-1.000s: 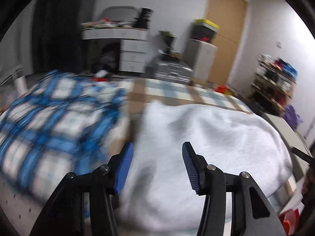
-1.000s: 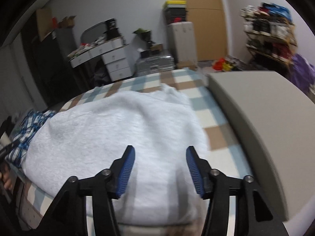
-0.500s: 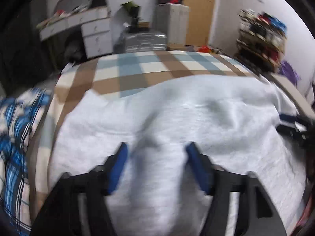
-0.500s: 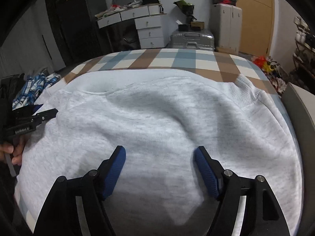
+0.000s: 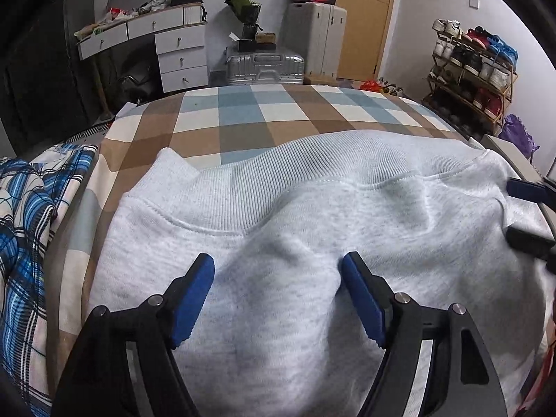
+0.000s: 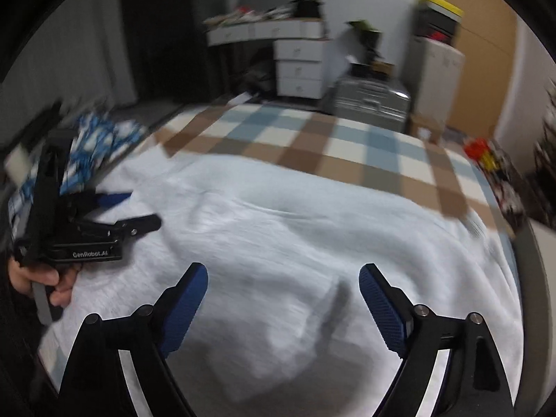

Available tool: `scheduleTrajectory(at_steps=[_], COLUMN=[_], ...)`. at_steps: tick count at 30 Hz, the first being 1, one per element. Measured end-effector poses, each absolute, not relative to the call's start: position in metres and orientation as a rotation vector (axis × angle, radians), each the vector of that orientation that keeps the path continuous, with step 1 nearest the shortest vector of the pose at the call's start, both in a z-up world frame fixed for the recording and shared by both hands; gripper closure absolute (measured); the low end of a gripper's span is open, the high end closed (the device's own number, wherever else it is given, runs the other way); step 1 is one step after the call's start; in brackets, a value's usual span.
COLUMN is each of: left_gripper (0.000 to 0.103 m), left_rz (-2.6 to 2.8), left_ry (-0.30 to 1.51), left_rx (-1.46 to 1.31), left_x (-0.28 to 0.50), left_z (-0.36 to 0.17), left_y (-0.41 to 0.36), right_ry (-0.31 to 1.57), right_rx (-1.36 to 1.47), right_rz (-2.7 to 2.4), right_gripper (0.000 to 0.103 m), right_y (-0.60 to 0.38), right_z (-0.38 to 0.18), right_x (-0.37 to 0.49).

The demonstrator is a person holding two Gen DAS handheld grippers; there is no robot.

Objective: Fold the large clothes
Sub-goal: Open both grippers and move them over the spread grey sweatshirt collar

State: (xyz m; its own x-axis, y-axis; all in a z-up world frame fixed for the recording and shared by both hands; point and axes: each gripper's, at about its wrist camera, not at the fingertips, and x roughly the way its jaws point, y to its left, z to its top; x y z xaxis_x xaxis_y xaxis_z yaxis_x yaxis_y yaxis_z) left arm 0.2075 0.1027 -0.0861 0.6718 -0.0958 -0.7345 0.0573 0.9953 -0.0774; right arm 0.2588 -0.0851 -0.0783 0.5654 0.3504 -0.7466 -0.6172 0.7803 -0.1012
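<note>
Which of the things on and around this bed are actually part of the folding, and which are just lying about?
Part of the job:
grey sweatshirt, spread on the checked bedcover
left gripper, open above it
right gripper, open above it

Just lying about:
blue plaid shirt at the bed's left edge
silver suitcase
shoe rack
white drawers

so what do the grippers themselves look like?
Both alike: black angular linkage arms with silver pivot pins and blue ribbed pads. The left gripper, seen side-on from the right gripper, carries white "GenRobot.AI" lettering. Bare hand, no sleeve or cables visible.
</note>
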Motion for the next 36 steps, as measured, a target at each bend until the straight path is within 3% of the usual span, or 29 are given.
scheduleTrajectory(at_steps=[2, 4, 9, 14, 15, 18, 19, 27, 30, 33, 36], left_gripper=[0.029, 0.03, 0.029, 0.029, 0.029, 0.029, 0.029, 0.029, 0.029, 0.029, 0.029], left_rz=[-0.086, -0.089, -0.093, -0.095, -0.094, -0.093, -0.094, -0.092, -0.093, -0.096, -0.096], left_ry=[0.829, 0.833, 0.836, 0.837, 0.836, 0.835, 0.834, 0.835, 0.837, 0.838, 0.838], left_rx=[-0.051, -0.057, -0.065, -0.075, -0.074, -0.073, -0.073, -0.08, -0.082, -0.089, -0.088], left_x=[0.207, 0.208, 0.209, 0.209, 0.209, 0.209, 0.208, 0.208, 0.209, 0.209, 0.209], left_z=[-0.086, -0.087, -0.087, -0.087, -0.087, -0.087, -0.087, -0.087, -0.088, -0.088, -0.088], left_y=[0.103, 0.105, 0.104, 0.105, 0.105, 0.105, 0.104, 0.104, 0.104, 0.104, 0.104], right_ry=[0.826, 0.887, 0.896, 0.833, 0.814, 0.895, 0.905, 0.823, 0.762, 0.875, 0.868], right_rx=[-0.425, -0.453, -0.481, -0.303, -0.33, -0.368, -0.395, -0.447, -0.301, -0.233, -0.236], right_rz=[0.569, 0.565, 0.587, 0.599, 0.578, 0.574, 0.558, 0.56, 0.503, 0.372, 0.417], right_gripper=[0.013, 0.006, 0.007, 0.009, 0.011, 0.035, 0.037, 0.04, 0.037, 0.037, 0.037], right_y=[-0.062, -0.053, -0.074, -0.091, -0.082, -0.053, -0.046, -0.078, -0.136, -0.181, -0.186], right_z=[-0.1, -0.121, -0.111, -0.08, -0.08, -0.106, -0.116, -0.102, -0.083, -0.101, -0.107], right_x=[0.271, 0.282, 0.275, 0.27, 0.272, 0.292, 0.295, 0.283, 0.289, 0.312, 0.314])
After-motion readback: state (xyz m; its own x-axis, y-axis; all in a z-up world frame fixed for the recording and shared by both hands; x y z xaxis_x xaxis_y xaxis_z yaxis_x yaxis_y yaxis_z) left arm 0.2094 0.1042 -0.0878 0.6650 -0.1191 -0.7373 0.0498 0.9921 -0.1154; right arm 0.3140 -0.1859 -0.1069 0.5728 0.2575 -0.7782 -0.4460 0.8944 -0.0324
